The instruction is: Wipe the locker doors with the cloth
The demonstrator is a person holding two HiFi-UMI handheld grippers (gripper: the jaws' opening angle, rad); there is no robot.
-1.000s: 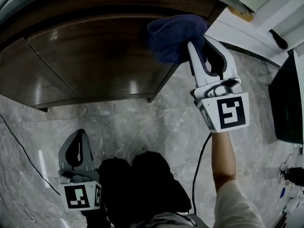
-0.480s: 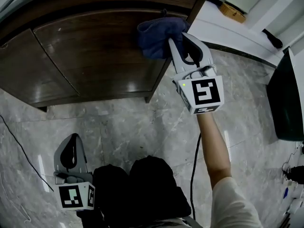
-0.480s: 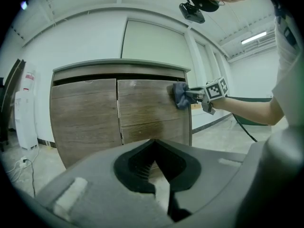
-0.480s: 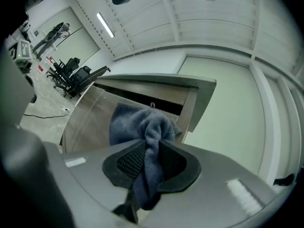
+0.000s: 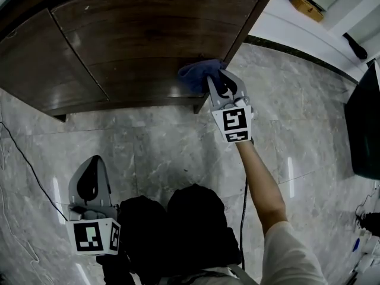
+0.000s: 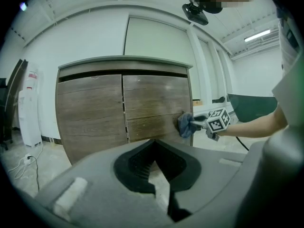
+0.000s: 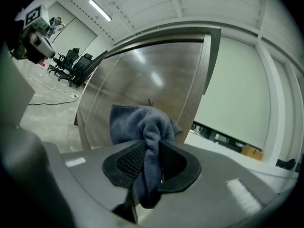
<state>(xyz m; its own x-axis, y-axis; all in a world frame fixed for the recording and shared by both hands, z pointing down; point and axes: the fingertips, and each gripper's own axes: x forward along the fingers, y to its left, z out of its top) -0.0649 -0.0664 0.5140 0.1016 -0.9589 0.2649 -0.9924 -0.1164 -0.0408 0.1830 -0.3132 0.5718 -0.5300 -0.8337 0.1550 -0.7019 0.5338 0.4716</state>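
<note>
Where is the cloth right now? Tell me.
In the head view the cloth is centre-right, clamped in the right tool, against the right locker door near its lower right corner.

The dark brown wood-grain locker doors have a smooth, faintly glossy sheen. The blue cloth looks soft and nappy. The grey marble-patterned floor is polished and reflects lights.

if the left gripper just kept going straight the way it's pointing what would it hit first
The left gripper would most likely meet the lower part of the locker's right door, left of the cloth in the right gripper. The floor between looks free, though depth is hard to judge.
</note>
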